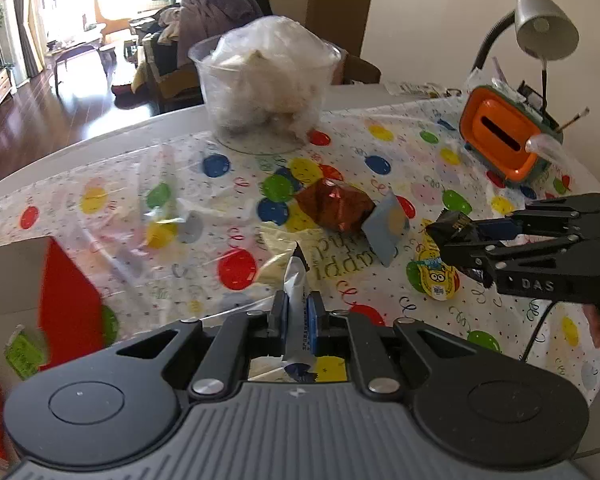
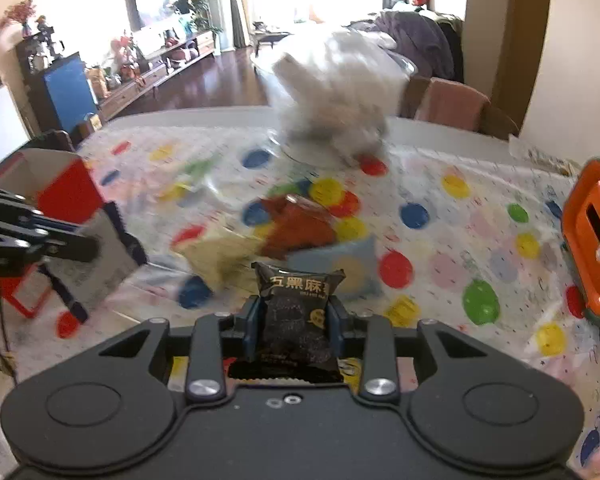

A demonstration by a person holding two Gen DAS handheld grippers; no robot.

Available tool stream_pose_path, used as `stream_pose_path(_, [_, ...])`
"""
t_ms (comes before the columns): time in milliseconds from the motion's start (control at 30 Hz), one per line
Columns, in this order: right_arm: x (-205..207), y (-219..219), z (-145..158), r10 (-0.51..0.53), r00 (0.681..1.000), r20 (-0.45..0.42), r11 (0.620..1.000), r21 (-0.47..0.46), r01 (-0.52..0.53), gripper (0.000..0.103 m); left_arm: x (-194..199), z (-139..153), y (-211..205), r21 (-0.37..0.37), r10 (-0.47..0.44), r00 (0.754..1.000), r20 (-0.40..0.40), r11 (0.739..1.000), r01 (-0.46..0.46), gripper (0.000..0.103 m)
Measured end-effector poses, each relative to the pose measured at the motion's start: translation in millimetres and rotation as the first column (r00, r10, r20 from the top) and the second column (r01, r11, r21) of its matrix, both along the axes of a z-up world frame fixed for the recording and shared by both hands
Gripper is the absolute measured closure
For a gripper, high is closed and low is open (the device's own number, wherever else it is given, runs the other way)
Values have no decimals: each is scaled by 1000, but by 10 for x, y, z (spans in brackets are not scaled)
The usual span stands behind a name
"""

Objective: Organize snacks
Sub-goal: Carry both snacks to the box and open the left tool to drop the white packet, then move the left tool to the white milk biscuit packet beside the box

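- Snacks both in hand: white sachet [image 1: 296,304] pinched upright in left gripper [image 1: 297,312], black packet [image 2: 296,312] clamped in right gripper [image 2: 296,320].
- Red box [image 1: 66,292] near left, closest to left gripper.

We cannot read the contents of the clear plastic tub [image 2: 332,100] in the right wrist view, smeared by blur. The red cardboard box [image 1: 66,300] is cut by the left wrist view's edge, and the print on the white-and-blue sachet [image 1: 298,312] is too small.
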State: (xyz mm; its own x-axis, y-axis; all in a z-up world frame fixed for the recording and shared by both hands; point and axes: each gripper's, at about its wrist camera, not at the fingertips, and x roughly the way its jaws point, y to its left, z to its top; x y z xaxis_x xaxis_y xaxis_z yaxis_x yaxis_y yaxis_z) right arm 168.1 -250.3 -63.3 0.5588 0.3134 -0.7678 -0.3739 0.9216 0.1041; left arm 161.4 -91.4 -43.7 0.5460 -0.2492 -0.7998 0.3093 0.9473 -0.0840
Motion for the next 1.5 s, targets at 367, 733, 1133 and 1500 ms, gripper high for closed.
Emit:
stream_pose_path(367, [-206, 792, 442, 68, 996, 51, 997, 33, -70, 70, -173, 320, 741, -9, 70, 996, 46, 998, -70, 93])
stream_pose_path(733, [-278, 1832, 623, 177, 981, 76, 982, 49, -181, 70, -313, 495, 1624, -22, 135, 987, 83, 991, -133, 93])
stream_pose_path(1133, [-318, 2017, 466, 157, 988, 4, 985, 77, -156, 69, -407, 242, 1861, -7, 106, 994, 11, 994, -106, 93])
stream_pose_path(1500, [-266, 2142, 480, 201, 980, 14, 976, 80, -201, 69, -473, 185, 1798, 6, 144, 989, -19, 990, -144, 93])
